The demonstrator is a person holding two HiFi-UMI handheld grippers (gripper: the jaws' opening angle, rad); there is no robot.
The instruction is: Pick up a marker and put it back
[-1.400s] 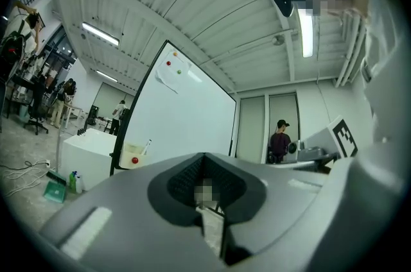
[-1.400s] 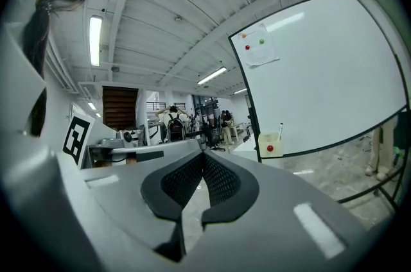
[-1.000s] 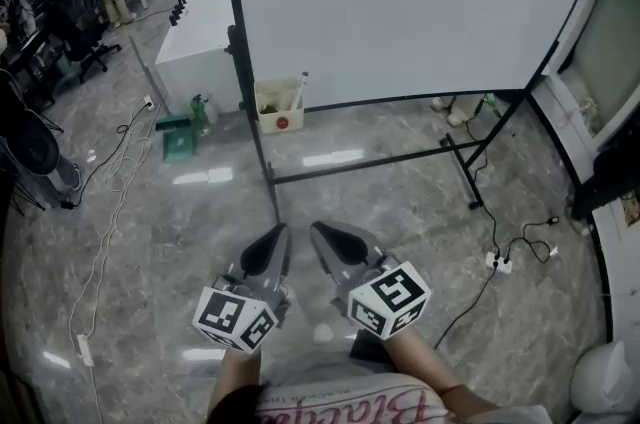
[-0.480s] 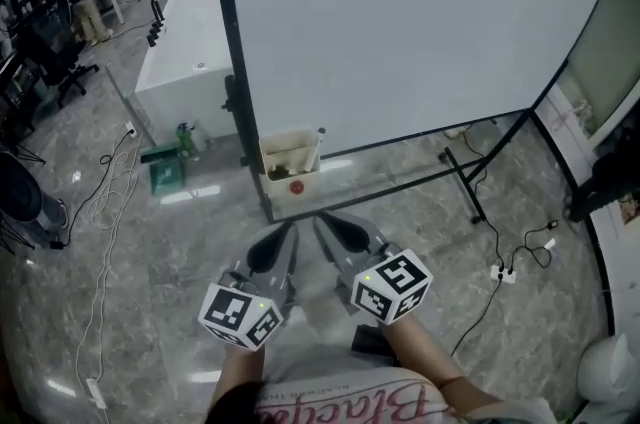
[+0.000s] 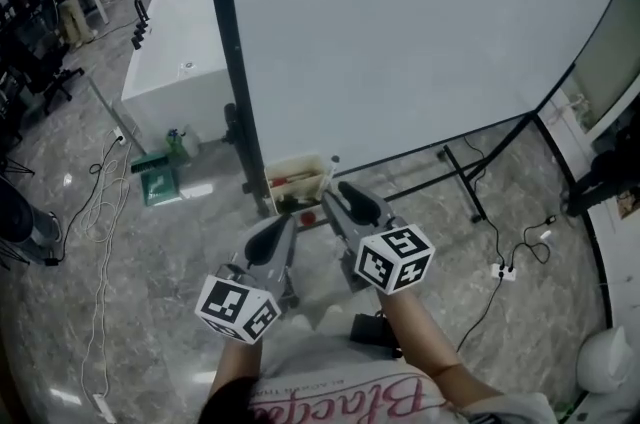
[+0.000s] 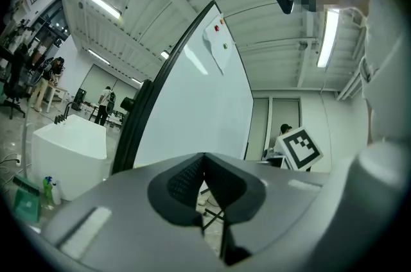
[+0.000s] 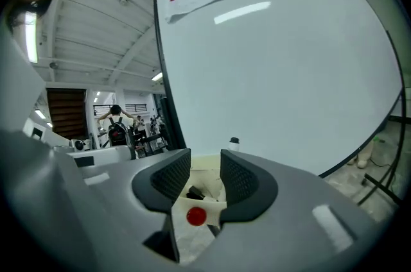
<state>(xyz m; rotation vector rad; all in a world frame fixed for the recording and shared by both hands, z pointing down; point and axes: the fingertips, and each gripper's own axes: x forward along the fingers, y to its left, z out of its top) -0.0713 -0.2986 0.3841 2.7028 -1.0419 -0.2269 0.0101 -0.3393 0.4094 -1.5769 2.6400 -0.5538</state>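
Grey marbled floor [image 5: 150,242] with loose cables; a large whiteboard on a black stand [image 5: 420,42] fills the head view. A cream open-top box with a red round sticker [image 5: 297,194] hangs at the whiteboard's lower left corner, likely as the pen holder. A white marker with a dark cap [image 5: 333,164] stands upright at its right end, with other pens lying inside. Both tools point at the box. The right hand-held gripper [image 5: 338,192] is nearer, just short of its rim, and the left hand-held gripper [image 5: 284,224] is lower. In the left gripper view, the left hand-held gripper [image 6: 204,159] has its pads pressed together on nothing and aims past the board's edge; it seems idle, kept clear. In the right gripper view, the right hand-held gripper [image 7: 205,165] has its jaws spreading. The box [image 7: 207,182] shows through the gap but lies beyond it, nothing pinched. The marker [image 7: 234,144] stands above the right jaw. Judgement: the approach is lined up for a pick, and the marker is not yet taken.
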